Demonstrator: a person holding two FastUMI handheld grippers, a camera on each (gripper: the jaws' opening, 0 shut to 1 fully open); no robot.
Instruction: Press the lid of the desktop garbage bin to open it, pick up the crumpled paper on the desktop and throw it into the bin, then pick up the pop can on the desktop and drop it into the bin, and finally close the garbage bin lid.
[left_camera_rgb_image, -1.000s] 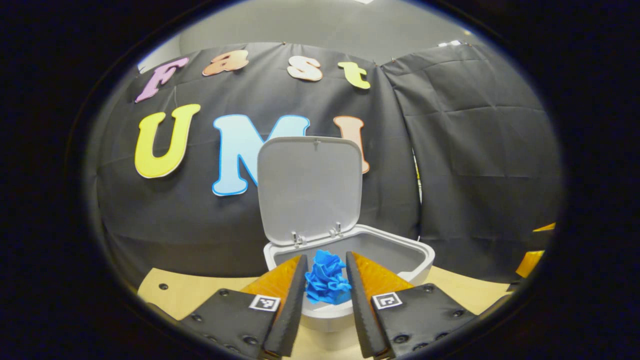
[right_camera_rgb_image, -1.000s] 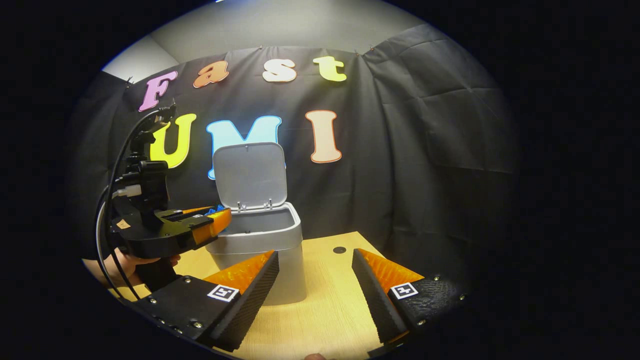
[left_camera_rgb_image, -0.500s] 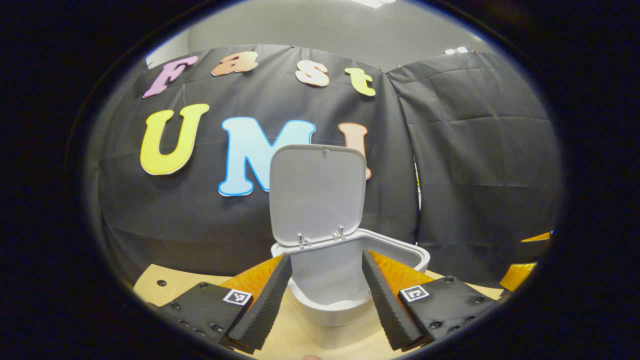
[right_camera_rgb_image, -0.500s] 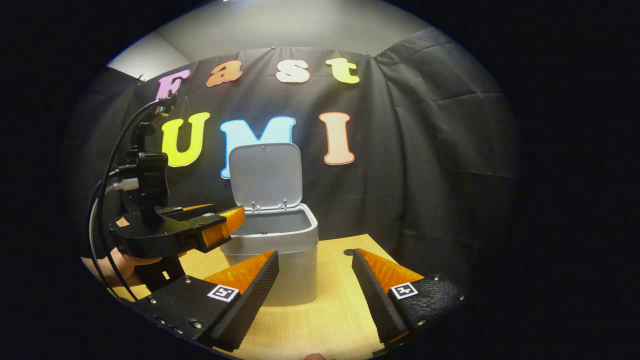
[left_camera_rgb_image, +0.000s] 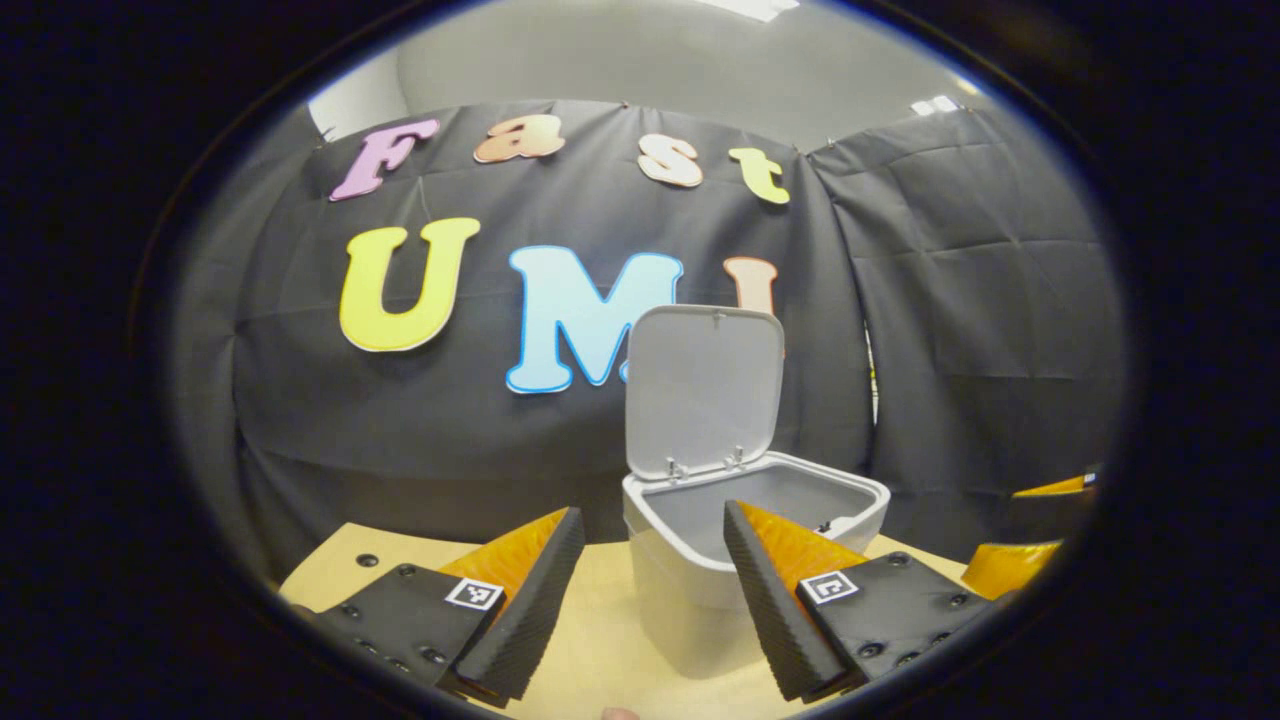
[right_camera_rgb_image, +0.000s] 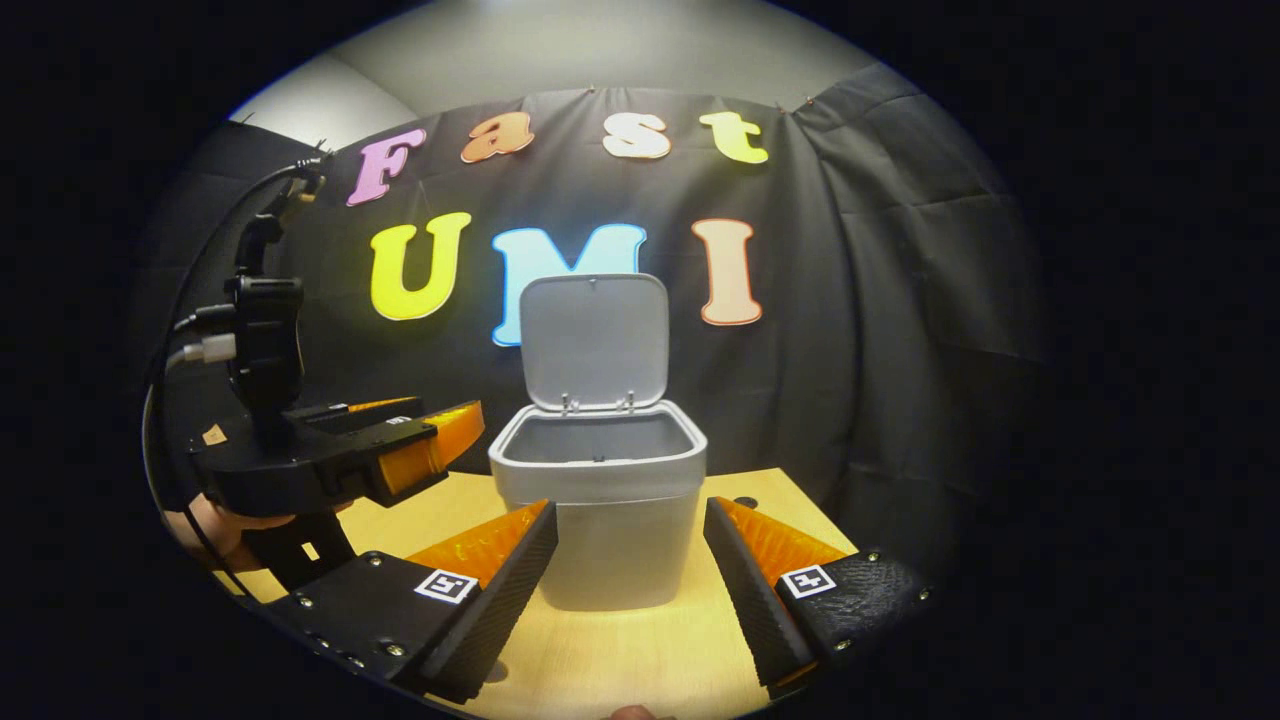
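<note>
The grey garbage bin (right_camera_rgb_image: 598, 520) stands on the wooden desktop (right_camera_rgb_image: 620, 660) with its lid (right_camera_rgb_image: 595, 340) raised upright. In the left gripper view the bin (left_camera_rgb_image: 700, 590) sits just right of centre, lid (left_camera_rgb_image: 705, 390) up. My left gripper (left_camera_rgb_image: 650, 555) is open and empty, held in front of the bin and a little to its left. In the right gripper view that left gripper (right_camera_rgb_image: 420, 440) hovers left of the bin's rim, held by a hand (right_camera_rgb_image: 215, 525). My right gripper (right_camera_rgb_image: 630, 545) is open and empty, pointing at the bin's front.
Black cloth walls close the booth behind and beside the bin. Small dark holes (left_camera_rgb_image: 367, 560) dot the desktop. The other gripper's fingers (left_camera_rgb_image: 1040, 540) show at the right edge of the left gripper view.
The left gripper opened and let the blue crumpled paper fall into the bin, then drew back to the left of it. The right gripper has turned so the bin sits centred.
</note>
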